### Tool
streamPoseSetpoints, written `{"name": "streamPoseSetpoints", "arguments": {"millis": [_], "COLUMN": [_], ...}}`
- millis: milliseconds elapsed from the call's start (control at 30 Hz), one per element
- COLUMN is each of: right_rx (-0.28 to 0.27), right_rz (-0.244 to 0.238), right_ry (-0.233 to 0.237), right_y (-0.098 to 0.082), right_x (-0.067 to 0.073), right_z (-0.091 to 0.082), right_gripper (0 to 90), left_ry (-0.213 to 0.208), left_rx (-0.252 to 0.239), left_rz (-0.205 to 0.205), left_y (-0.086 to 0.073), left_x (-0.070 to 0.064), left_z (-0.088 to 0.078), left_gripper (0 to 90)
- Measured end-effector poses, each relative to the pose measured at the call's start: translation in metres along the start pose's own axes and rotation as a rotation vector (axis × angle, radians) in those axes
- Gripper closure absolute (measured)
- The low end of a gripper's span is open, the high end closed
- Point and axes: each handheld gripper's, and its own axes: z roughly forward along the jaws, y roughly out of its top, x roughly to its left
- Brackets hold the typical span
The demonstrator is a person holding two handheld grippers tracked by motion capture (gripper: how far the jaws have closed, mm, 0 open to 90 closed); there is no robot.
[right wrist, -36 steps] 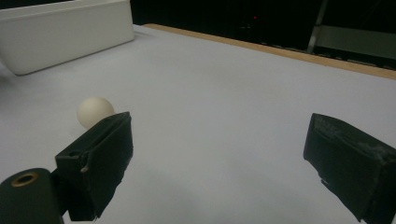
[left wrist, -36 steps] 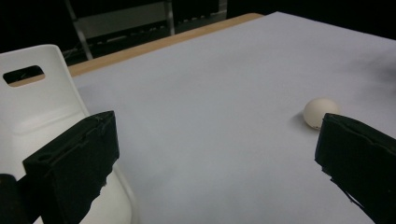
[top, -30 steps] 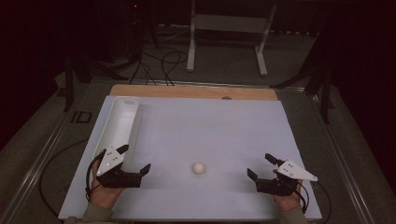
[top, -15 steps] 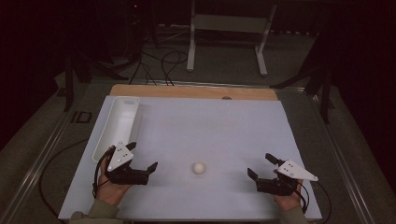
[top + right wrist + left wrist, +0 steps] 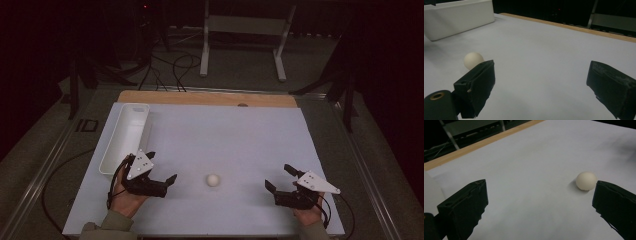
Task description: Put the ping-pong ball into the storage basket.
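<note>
Now lying on the white table [image 5: 230, 135] between 2 spread-jawed, empty grippers: small white ball [image 5: 213, 180], sitting nearer the left gripper [image 5: 160, 176], ahead and toward its right jaw, farther from the right gripper [image 5: 280, 178].

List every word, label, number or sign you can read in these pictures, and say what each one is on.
None can be read.
The white ball, the white tray, the white table cover and both grippers, left and right, carry no legible print.
A dark mark on the surface left of the tray may be a label: too small and dim to read.
</note>
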Motion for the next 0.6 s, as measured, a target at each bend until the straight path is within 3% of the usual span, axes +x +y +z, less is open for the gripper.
{"name": "streamPoseSetpoints", "arguments": {"millis": [600], "right_rx": [0.0], "right_rz": [-0.002], "right_ry": [0.003], "right_y": [0.0], "right_x": [0.0], "right_z": [0.001], "right_gripper": [7.9], "left_ry": [-0.054], "left_rx": [0.038], "left_rz": [0.017], "left_y": [0.006], "left_x": [-0.005], "left_z": [0.016], "left_gripper": [0.1]}}
